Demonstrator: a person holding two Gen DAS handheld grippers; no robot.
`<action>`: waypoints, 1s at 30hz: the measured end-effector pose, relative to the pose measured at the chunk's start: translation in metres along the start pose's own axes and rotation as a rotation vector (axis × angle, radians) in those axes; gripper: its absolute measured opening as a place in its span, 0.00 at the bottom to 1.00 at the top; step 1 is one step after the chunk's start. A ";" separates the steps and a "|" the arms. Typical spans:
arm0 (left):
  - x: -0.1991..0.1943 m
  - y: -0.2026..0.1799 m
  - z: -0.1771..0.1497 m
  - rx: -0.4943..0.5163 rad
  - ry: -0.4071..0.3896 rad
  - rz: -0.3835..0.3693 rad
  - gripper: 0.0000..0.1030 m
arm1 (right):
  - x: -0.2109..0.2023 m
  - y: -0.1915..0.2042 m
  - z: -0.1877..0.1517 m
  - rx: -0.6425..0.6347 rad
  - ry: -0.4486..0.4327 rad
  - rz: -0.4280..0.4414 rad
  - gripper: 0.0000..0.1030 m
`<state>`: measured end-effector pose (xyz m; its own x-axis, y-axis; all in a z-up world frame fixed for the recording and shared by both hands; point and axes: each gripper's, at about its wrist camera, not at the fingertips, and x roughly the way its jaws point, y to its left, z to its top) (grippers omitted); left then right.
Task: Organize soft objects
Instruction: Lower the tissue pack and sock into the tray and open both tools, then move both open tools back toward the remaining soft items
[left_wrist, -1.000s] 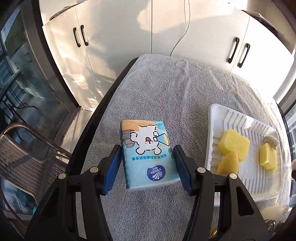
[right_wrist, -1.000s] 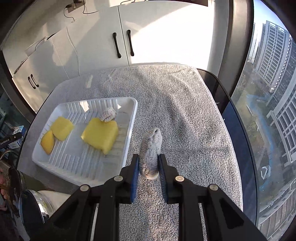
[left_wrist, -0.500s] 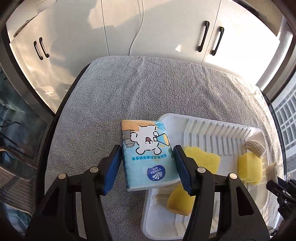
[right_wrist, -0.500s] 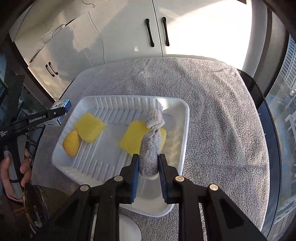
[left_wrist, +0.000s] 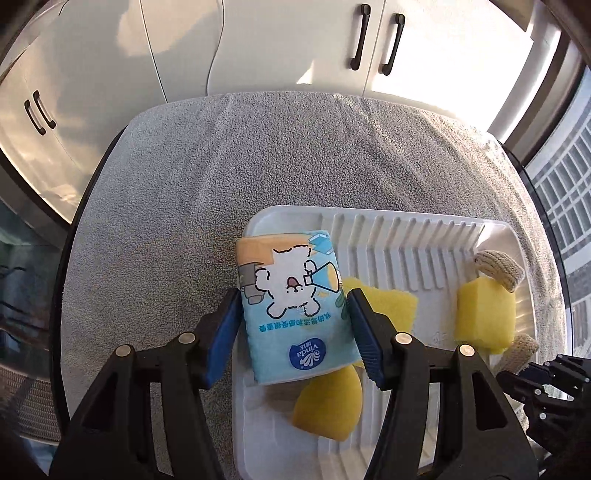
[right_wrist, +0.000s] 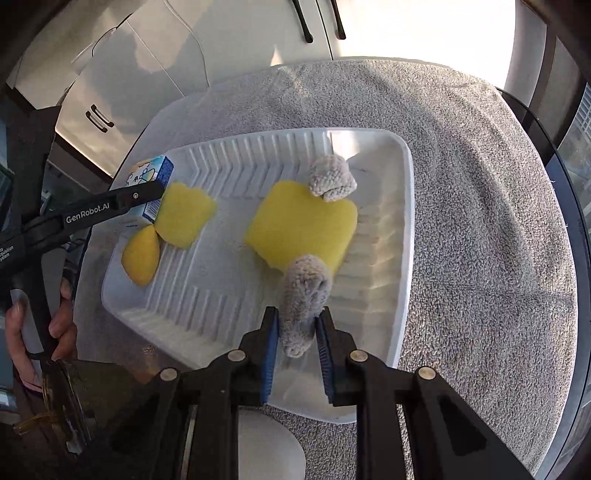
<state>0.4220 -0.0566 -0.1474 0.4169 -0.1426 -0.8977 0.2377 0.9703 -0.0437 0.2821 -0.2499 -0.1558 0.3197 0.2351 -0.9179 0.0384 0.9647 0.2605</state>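
My left gripper (left_wrist: 293, 306) is shut on a light-blue tissue pack (left_wrist: 284, 266) with a cartoon bear, held above the left end of the white ribbed tray (left_wrist: 406, 216). In the tray lie three yellow sponges (left_wrist: 484, 314) and a beige knitted roll (left_wrist: 498, 267). My right gripper (right_wrist: 297, 321) is shut on a grey knitted roll (right_wrist: 304, 284), which hangs over the tray (right_wrist: 404, 221) beside the big yellow sponge (right_wrist: 303, 225). A second roll (right_wrist: 332, 177) rests at that sponge's far edge. The pack (right_wrist: 151, 173) shows at the tray's left.
A grey towel (left_wrist: 295, 147) covers the dark-rimmed table. White cabinets (left_wrist: 258, 44) stand behind it, and a window runs along the right. A person's hand (right_wrist: 22, 332) holds the left gripper's handle. A white round object (right_wrist: 269, 443) lies near the tray's front edge.
Both grippers have moved in over the tray and sunk lower. The tissue pack went from above the towel to above the tray's left end. The grey roll came from the towel to beside the big sponge.
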 end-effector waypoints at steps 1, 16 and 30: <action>-0.001 -0.001 -0.001 0.003 -0.003 -0.005 0.55 | 0.003 0.000 0.000 0.008 0.009 0.002 0.22; -0.044 -0.008 -0.011 0.043 -0.143 0.000 0.71 | -0.010 -0.015 0.003 0.096 -0.003 0.097 0.56; -0.068 0.005 -0.023 0.030 -0.166 0.206 0.75 | -0.057 -0.019 -0.007 0.074 -0.156 -0.085 0.63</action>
<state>0.3745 -0.0378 -0.0970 0.5971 0.0244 -0.8018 0.1582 0.9763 0.1475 0.2569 -0.2807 -0.1107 0.4546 0.1269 -0.8816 0.1392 0.9675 0.2110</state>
